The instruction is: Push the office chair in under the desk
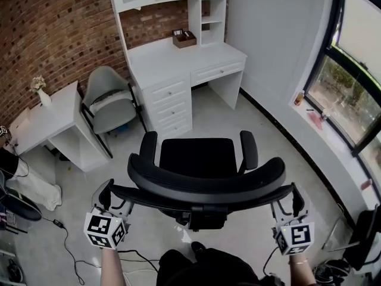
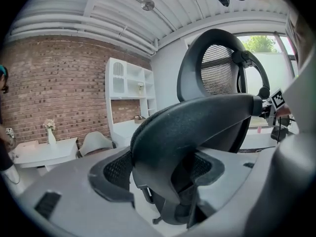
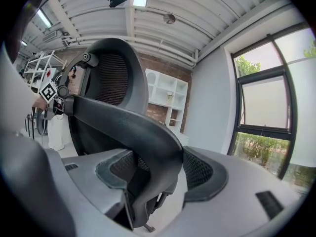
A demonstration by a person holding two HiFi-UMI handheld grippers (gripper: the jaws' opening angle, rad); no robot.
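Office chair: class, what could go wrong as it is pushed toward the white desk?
1. The left gripper and right gripper grip only the ends of the back bar of the office chair; the fingers may slip or the chair swivel.
2. The gap under the desk beside the drawers looks narrow, so the armrests might strike them.

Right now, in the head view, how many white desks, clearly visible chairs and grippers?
White desks: 2, drawer desk and small desk
Chairs: 2, black office chair and grey chair
Grippers: 2, left gripper and right gripper
Total: 6
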